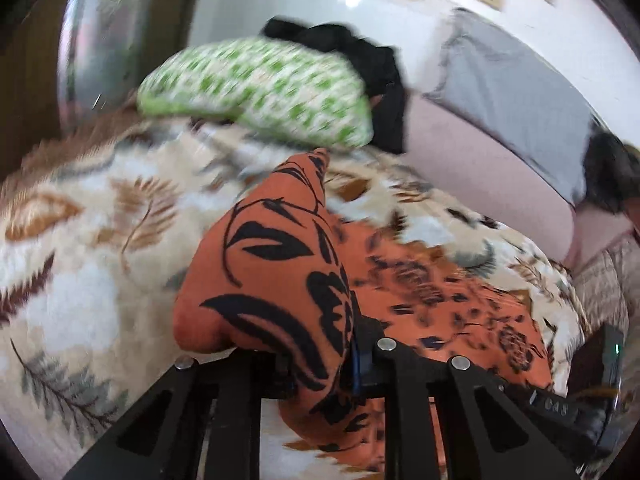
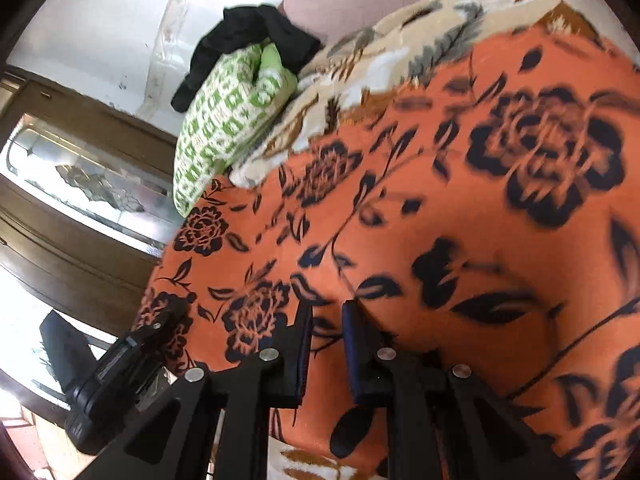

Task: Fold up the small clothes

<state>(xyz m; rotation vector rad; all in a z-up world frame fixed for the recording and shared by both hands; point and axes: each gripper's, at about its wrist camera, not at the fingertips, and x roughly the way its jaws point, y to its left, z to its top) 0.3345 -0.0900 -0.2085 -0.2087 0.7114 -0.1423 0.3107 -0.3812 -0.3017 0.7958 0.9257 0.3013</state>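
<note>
- Left wrist view: left hand-held gripper [image 1: 320, 364] at lower centre, jaws clamped on a raised fold of the orange cloth with black flowers [image 1: 276, 264]; fabric bunched over the left finger and draped down between both.
- Rest of that cloth spread toward the lower right over a cream blanket with a leaf print [image 1: 80, 240].
- Green-and-white patterned cloth [image 1: 256, 92] above centre, with a black garment [image 1: 360, 64] just behind it; a grey cloth [image 1: 512, 92] at upper right. Much of the view smeared by blur.
- Right wrist view: right hand-held gripper [image 2: 326, 344] at bottom centre, pads close together with a pinch of the orange cloth [image 2: 460, 208] between them, fabric billowing up at right.
- Orange cloth filling the centre and right; blanket [image 2: 400, 52] showing above it.
- Green-and-white cloth [image 2: 224, 120] and black garment [image 2: 248, 36] at upper left; the other hand-held gripper [image 2: 132, 356] at lower left on the cloth's edge.
</note>
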